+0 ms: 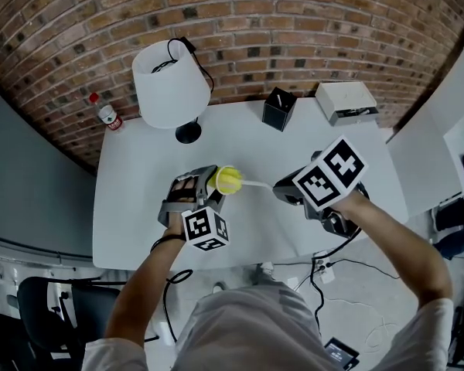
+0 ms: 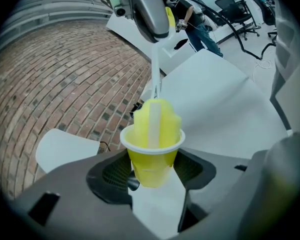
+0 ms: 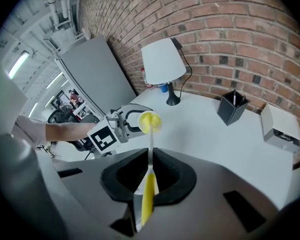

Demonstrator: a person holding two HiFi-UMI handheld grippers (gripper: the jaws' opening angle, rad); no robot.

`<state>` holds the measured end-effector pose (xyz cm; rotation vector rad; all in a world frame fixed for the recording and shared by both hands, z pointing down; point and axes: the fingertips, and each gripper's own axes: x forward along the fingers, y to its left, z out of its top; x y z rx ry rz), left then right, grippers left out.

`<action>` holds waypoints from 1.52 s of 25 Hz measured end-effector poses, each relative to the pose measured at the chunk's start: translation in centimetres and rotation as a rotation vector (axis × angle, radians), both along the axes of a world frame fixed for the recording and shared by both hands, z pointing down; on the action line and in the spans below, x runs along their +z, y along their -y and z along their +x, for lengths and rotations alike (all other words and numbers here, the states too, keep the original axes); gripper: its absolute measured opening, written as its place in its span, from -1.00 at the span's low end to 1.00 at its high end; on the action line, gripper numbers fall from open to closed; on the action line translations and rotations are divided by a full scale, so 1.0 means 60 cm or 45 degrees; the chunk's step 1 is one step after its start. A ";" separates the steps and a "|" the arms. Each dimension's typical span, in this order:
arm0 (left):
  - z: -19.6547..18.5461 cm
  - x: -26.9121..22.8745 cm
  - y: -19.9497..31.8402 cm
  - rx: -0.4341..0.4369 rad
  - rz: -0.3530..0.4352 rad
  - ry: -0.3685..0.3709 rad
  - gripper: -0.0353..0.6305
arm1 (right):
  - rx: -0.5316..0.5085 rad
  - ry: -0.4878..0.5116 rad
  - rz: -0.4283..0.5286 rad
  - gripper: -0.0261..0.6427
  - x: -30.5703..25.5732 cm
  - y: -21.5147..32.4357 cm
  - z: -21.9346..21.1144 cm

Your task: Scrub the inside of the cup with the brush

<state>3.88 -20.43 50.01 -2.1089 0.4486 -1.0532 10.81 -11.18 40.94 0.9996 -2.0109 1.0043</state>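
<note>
A small yellow cup (image 2: 151, 156) with a white rim is clamped between the jaws of my left gripper (image 2: 151, 176), tipped toward the right gripper. In the head view the cup (image 1: 228, 180) sits above the table's middle, held by the left gripper (image 1: 205, 184). A brush with a yellow sponge head (image 2: 155, 119) fills the cup's mouth. Its white stem (image 1: 255, 183) runs to my right gripper (image 1: 282, 192), which is shut on the brush's yellow handle (image 3: 147, 196). From the right gripper view the sponge head (image 3: 149, 122) shows inside the cup.
On the white table (image 1: 139, 207) stand a white-shaded lamp (image 1: 172, 83), a black pen holder (image 1: 278, 108) and a white box (image 1: 345, 101). A bottle with a red cap (image 1: 105, 113) stands at the far left edge. Cables and office chairs lie on the floor below.
</note>
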 end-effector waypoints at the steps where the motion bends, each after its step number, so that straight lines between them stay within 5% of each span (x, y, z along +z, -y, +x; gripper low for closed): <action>1: -0.004 0.003 0.003 -0.010 -0.006 0.003 -0.08 | -0.002 0.000 0.000 -0.83 -0.001 -0.002 0.001; 22: -0.034 0.024 0.018 -0.081 -0.069 0.027 -0.08 | -0.085 -0.119 0.097 -0.83 -0.030 -0.023 0.019; 38: -0.023 0.020 0.012 -0.052 -0.189 -0.015 -0.08 | -0.662 -0.746 0.551 -0.83 -0.071 -0.031 -0.001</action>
